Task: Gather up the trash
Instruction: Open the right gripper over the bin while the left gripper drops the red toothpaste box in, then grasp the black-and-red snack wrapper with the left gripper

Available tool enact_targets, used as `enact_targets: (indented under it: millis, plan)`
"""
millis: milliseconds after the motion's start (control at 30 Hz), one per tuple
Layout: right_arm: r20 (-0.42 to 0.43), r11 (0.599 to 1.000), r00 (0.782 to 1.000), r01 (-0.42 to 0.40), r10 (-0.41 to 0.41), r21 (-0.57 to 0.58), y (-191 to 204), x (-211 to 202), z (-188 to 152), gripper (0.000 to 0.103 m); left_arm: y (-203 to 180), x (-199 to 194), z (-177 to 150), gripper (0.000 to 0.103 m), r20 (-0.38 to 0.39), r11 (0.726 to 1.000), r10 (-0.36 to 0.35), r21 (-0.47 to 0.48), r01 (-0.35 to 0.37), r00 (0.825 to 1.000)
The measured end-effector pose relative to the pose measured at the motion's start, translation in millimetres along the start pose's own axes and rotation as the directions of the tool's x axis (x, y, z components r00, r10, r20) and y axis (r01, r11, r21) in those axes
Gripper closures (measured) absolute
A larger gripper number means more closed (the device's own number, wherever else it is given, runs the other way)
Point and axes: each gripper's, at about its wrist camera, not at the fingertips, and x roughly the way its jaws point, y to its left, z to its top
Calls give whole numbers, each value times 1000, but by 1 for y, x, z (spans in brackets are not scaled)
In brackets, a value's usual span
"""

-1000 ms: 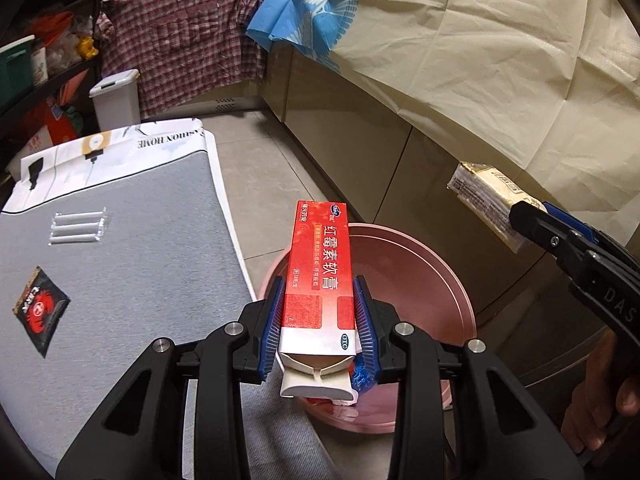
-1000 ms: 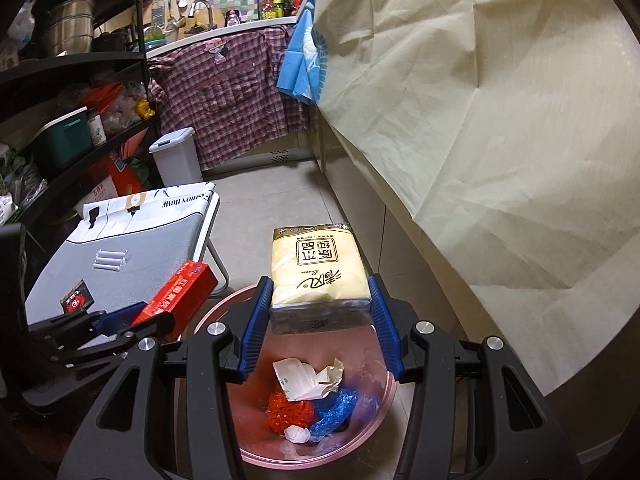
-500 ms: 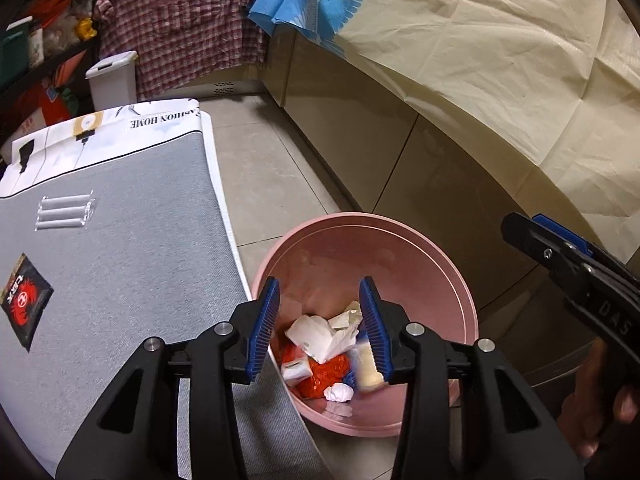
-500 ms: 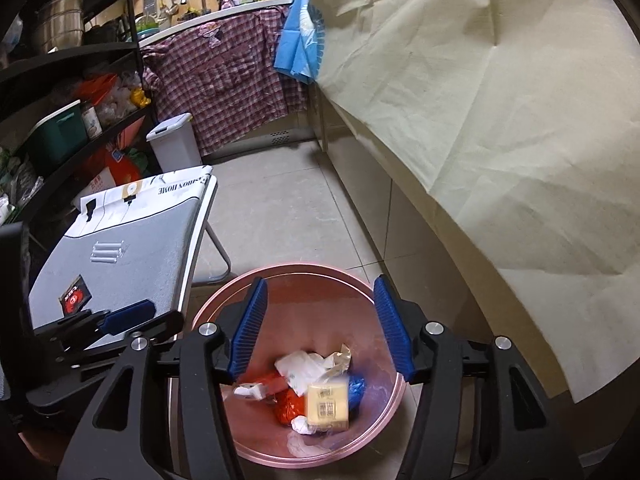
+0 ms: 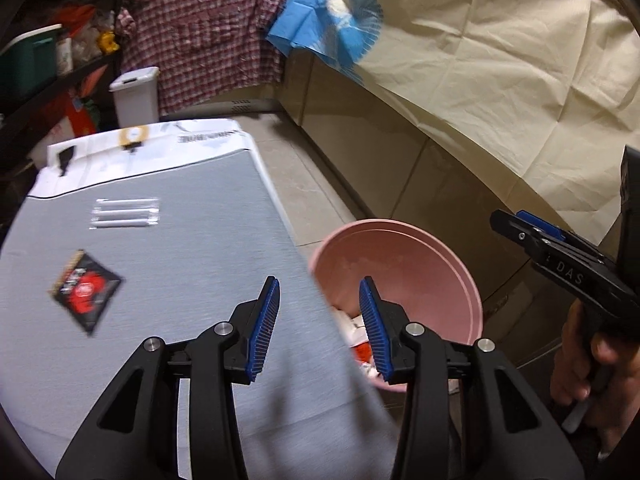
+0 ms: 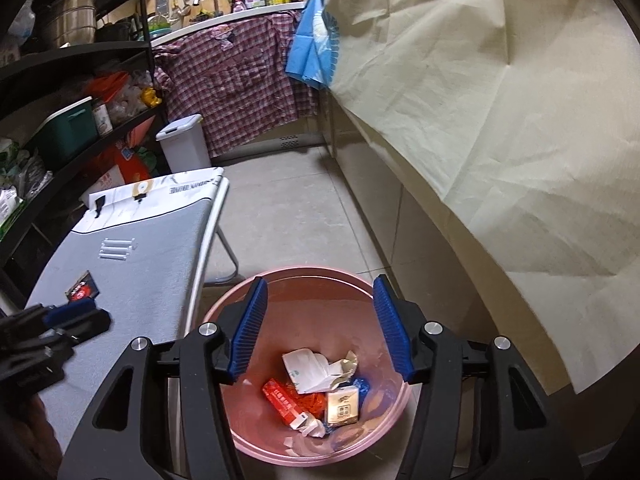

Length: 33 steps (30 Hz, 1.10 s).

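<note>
Grey-topped table (image 5: 192, 240) beside a pink bin (image 6: 320, 456) on the tiled floor (image 6: 288, 208).
A black-and-red sachet (image 5: 85, 290) and clear-wrapped white sticks (image 5: 126, 216) lie ahead-left of the left gripper (image 5: 318, 322).

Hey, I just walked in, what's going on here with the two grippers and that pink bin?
A person is clearing trash off a grey table with two handheld grippers. Both are empty, jaws open: the right gripper hangs over the pink bin, where the red box and tissue pack lie among wrappers. The left gripper is over the table's edge. A dark sachet and a clear packet remain on the table.
</note>
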Motion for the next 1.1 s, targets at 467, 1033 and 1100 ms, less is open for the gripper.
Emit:
enact_targets:
  millis: [467, 1033, 1100]
  plan:
    - [24, 991, 992, -127, 128, -36, 37, -20, 2, 89, 146, -45, -13, 72, 35, 962, 230, -161, -222, 972]
    - [-23, 980, 987, -160, 158, -117, 69, -12, -5, 87, 217, 17, -34, 77, -87, 876, 187, -436, -206, 979]
    - [-28, 980, 988, -157, 155, -126, 71, -11, -7, 87, 222, 22, -38, 77, -101, 852, 178, -481, -204, 979]
